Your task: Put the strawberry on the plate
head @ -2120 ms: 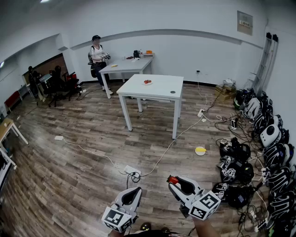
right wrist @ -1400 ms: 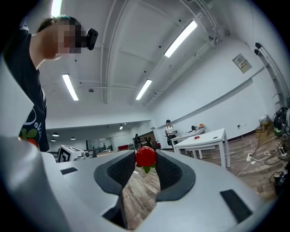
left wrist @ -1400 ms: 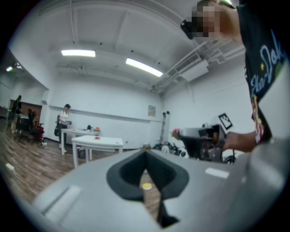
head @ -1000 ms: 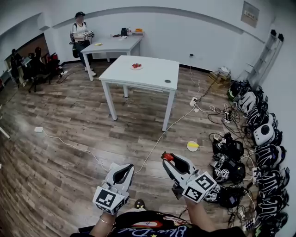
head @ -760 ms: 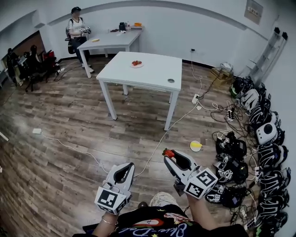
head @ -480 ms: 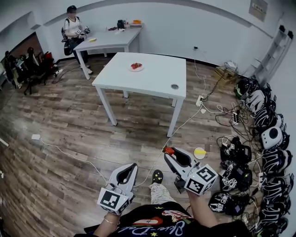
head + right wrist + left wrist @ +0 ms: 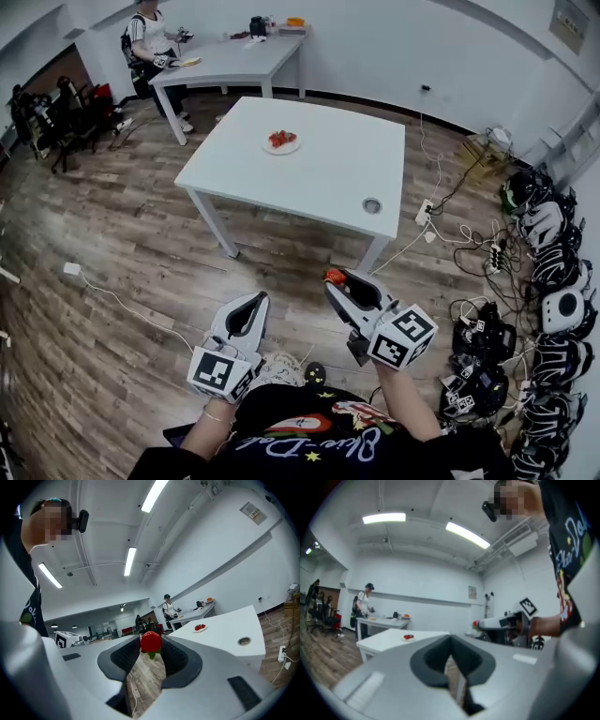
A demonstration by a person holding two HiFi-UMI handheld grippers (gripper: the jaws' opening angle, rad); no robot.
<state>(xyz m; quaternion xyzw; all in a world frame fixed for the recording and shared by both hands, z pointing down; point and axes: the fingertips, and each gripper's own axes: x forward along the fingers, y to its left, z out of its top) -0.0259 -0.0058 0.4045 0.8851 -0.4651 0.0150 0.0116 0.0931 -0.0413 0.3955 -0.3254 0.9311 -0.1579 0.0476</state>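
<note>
A red strawberry (image 7: 333, 276) is pinched at the tips of my right gripper (image 7: 337, 280), which is shut on it low in the head view. In the right gripper view the strawberry (image 7: 151, 641) sits between the two dark pads, green leaves hanging down. My left gripper (image 7: 257, 300) is beside it to the left, shut and empty, its tips meeting (image 7: 452, 639). Ahead stands a white table (image 7: 328, 178), with a small white plate (image 7: 281, 143) that holds red strawberries at its far side. The plate (image 7: 200, 628) also shows far off past the right jaws.
A round grommet (image 7: 372, 204) is set in the table near its front right corner. Headsets and cables (image 7: 548, 281) lie piled along the right wall. A second white table (image 7: 234, 56) stands behind, with a person (image 7: 150, 37) at it. Chairs (image 7: 47, 112) are at far left.
The white table and plate have come much closer and lower in the head view. Both grippers keep their places in front of the body, the right still shut on the strawberry.
</note>
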